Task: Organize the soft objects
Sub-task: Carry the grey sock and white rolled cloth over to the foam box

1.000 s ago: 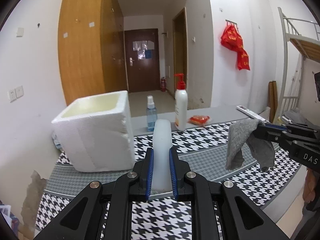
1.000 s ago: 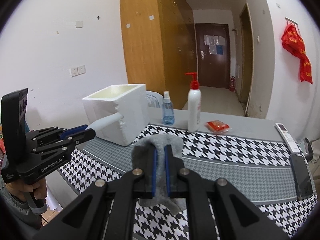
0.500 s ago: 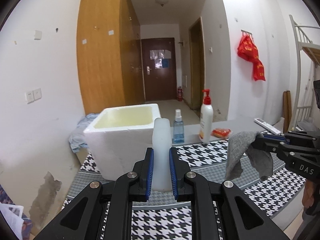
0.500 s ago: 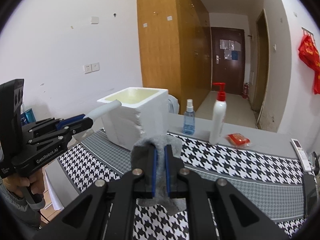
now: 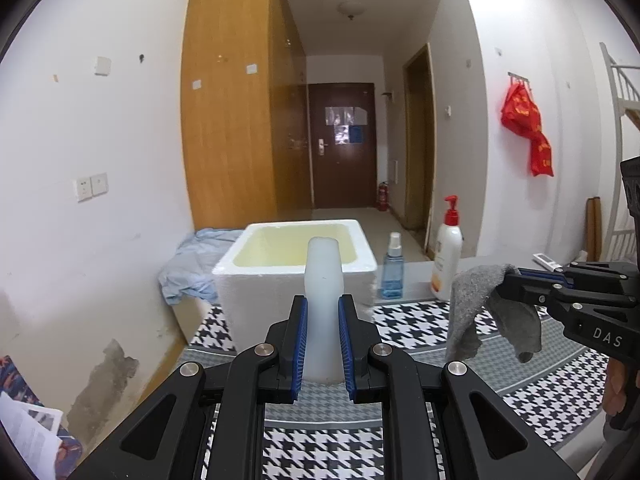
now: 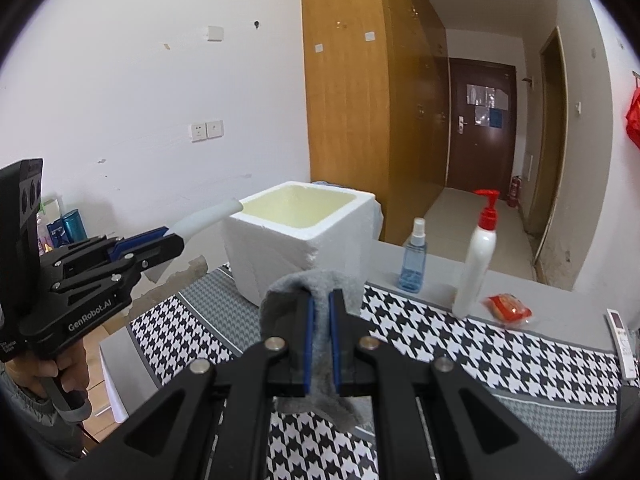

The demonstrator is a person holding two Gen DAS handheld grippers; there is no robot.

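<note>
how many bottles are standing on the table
2: a small blue spray bottle just right of the foam box, and a white pump bottle right of that. The box could hide others.

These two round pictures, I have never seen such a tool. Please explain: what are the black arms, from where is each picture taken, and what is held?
A person holds one hand-held gripper in each hand; a camera on each looks along its two fingers, so each picture shows its own gripper below and the other at the side. In the left wrist view, the left gripper clamps a pale soft tube. In the right wrist view, the right gripper is shut on a grey cloth. On the houndstooth tablecloth stands an open white foam box; beside it are a blue spray bottle, a pump bottle, a red packet.
</note>
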